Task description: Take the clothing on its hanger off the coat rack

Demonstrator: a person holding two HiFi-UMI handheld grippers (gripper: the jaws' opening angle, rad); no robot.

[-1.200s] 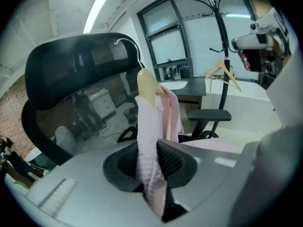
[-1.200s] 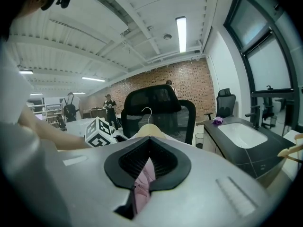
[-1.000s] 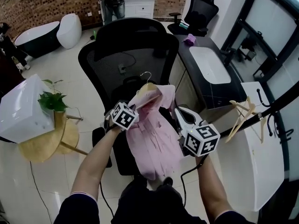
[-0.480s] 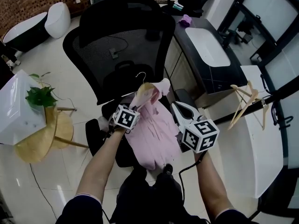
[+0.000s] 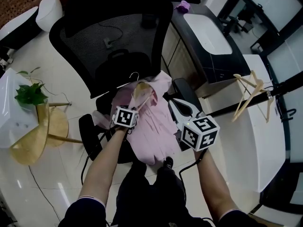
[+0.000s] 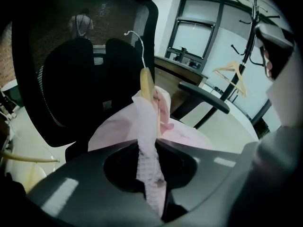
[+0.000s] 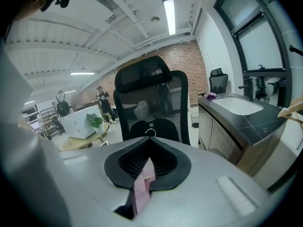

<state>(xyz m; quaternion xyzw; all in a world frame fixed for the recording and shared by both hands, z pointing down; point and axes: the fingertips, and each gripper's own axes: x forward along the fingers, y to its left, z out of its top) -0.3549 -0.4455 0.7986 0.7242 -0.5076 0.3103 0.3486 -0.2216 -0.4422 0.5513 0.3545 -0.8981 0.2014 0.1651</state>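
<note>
A pink shirt [image 5: 150, 126] hangs on a wooden hanger [image 5: 141, 90] with a metal hook [image 5: 134, 74], low over the seat of a black office chair [image 5: 113, 37]. My left gripper [image 5: 134, 107] is shut on a fold of the shirt [image 6: 150, 174] just below the hanger [image 6: 147, 82]. My right gripper [image 5: 169, 102] is shut on the shirt's other side; pink cloth [image 7: 141, 188] shows between its pads. The dark coat rack [image 5: 284, 86] stands to the right, apart from the shirt, with empty wooden hangers [image 5: 246, 96] on it.
A dark counter with a white sink [image 5: 208, 32] is right of the chair. A white counter [image 5: 255, 145] lies under the rack. At left are a potted plant [image 5: 28, 93] and a round wooden table [image 5: 33, 143]. The chair's armrest [image 6: 203, 96] juts out near the shirt.
Both grippers have sunk with the shirt and hanger, from in front of the chair back down toward its seat. The left gripper has rolled as it came down.
</note>
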